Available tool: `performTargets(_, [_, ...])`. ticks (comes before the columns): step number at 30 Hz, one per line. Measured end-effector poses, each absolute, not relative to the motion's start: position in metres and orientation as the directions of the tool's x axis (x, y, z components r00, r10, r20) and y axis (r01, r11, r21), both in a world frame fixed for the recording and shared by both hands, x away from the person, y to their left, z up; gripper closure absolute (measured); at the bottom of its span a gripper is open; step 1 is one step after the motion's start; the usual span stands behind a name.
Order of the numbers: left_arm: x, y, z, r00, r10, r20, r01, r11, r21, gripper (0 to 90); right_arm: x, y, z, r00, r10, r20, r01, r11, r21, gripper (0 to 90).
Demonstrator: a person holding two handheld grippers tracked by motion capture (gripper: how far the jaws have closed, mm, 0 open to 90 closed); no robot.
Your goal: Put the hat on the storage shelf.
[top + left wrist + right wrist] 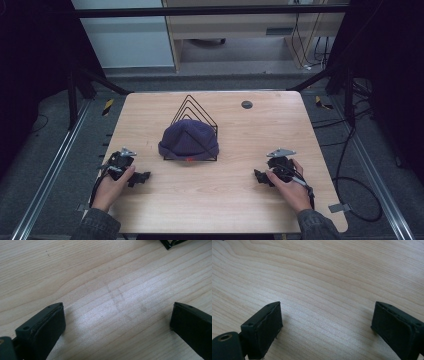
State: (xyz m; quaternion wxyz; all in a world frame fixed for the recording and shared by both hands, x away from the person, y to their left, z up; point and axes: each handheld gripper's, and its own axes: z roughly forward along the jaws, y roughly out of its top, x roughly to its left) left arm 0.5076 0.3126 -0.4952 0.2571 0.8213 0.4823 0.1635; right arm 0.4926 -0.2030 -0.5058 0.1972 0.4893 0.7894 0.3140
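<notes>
On the wooden table (210, 200), near its middle, a dark purple knit beanie (189, 140) sits draped over a black wire rack (192, 107). The beanie's rounded crown points toward the far edge of the table and its folded cuff faces the person, so its long axis runs side to side along that cuff. A small red mark shows on the cuff's lower edge. The fabric looks soft and ribbed; the rack is thin bent wire shaped into nested peaked loops that rise behind and above the beanie, with one wire crossing over its front.

Left of the beanie and nearer the person, the left gripper (142, 177) rests low over the table in the person's left hand (112, 187), jaws spread wide with nothing between them; the left gripper view shows bare pale wood grain between its black padded jaws, and a corner of the rack (172, 243) at the top edge. Right of the beanie, about as far off, the right gripper (260, 176) is held by the right hand (290, 187), jaws likewise wide apart over bare wood.

Both grippers lie well apart from the beanie, with open tabletop between. Beyond the beanie, a small round dark grommet (246, 104) sits near the table's far edge.
</notes>
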Motion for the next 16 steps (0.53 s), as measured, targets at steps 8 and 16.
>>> performTargets(8, [0.5074, 0.312, -0.4953, 0.479, 0.877, 0.017, 0.71, -0.399, 0.58, 0.0, 0.4851, -0.2045, -0.5119, -0.425, 0.905, -0.005, 0.608, 0.29, 0.739, 9.5])
performTargets(16, [0.5071, 0.3108, -0.4953, 0.487, 0.873, 0.018, 0.706, -0.406, 0.58, 0.0, 0.4851, -0.2045, -0.512, -0.426, 0.905, -0.006, 0.608, 0.291, 0.739, 9.4])
